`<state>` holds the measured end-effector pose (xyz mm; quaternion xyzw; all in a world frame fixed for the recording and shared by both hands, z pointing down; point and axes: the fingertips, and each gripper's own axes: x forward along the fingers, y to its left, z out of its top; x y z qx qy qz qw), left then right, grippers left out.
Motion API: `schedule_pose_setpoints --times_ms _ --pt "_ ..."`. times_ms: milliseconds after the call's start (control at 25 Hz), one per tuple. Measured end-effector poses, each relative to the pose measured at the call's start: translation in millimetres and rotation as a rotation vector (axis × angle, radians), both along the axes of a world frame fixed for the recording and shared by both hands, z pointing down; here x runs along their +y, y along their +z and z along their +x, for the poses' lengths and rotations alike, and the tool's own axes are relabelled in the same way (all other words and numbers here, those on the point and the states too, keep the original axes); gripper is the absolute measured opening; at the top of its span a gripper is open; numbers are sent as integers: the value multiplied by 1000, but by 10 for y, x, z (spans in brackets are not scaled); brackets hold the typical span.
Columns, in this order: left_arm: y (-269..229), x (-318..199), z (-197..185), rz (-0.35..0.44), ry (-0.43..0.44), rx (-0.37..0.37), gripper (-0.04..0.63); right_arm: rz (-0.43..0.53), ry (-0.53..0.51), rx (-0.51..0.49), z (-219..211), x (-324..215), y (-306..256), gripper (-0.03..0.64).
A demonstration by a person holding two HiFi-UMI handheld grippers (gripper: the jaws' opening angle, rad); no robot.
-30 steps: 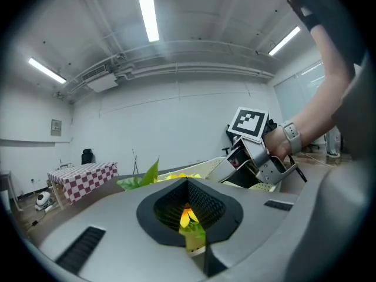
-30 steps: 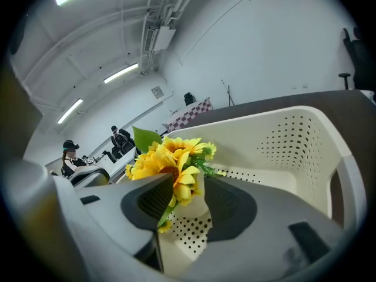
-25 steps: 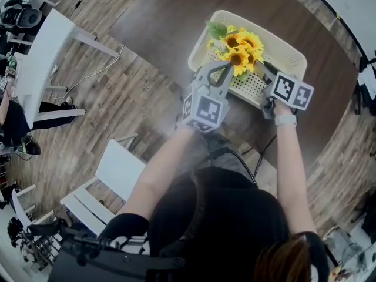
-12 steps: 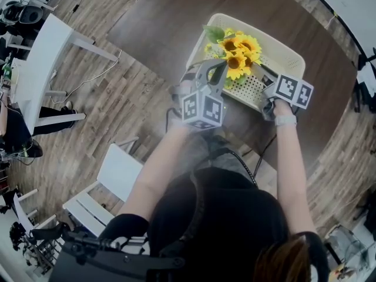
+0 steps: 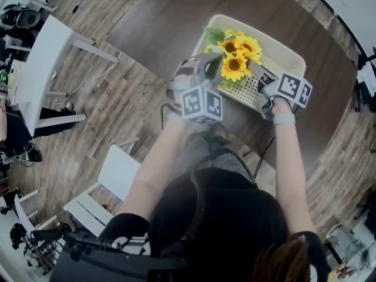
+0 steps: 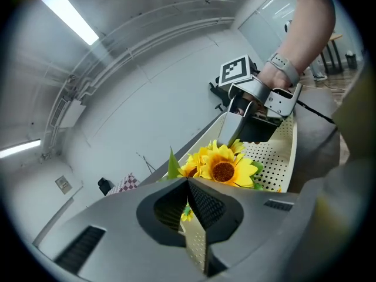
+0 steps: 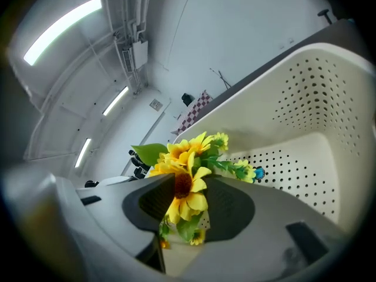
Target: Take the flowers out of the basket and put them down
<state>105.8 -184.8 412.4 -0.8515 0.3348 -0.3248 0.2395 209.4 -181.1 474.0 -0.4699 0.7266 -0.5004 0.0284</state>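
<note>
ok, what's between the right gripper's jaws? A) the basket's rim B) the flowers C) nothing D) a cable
B: in the right gripper view the flowers stand between the jaws of the right gripper. The jaws are wide apart and have just been closing a little. The basket lies behind them.

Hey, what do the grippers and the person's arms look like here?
Both the left gripper and right gripper are grey plastic with broad jaws, each carrying a white cube of black square markers. Black cables trail back. The arms are bare; a pale wristband circles the right wrist.
</note>
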Motion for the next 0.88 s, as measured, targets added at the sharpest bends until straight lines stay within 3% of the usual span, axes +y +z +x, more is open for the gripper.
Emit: schedule_pose_setpoints --times_ms 120,440,600,800,880 --pt "6 -28 4 13 9 -38 14 -4 8 -9 -6 -12 7 129" --pt "1 -132 -24 55 28 -127 14 1 6 0 -3 -15 0 143" --pt "34 -134 -29 73 48 -178 14 20 12 -2 2 -17 -31 91" --pt "86 -100 -18 56 64 -189 14 35 3 -20 -19 -21 -68 74" --pt "113 -78 -3 39 72 -181 57 37 2 -26 -24 -14 -71 66"
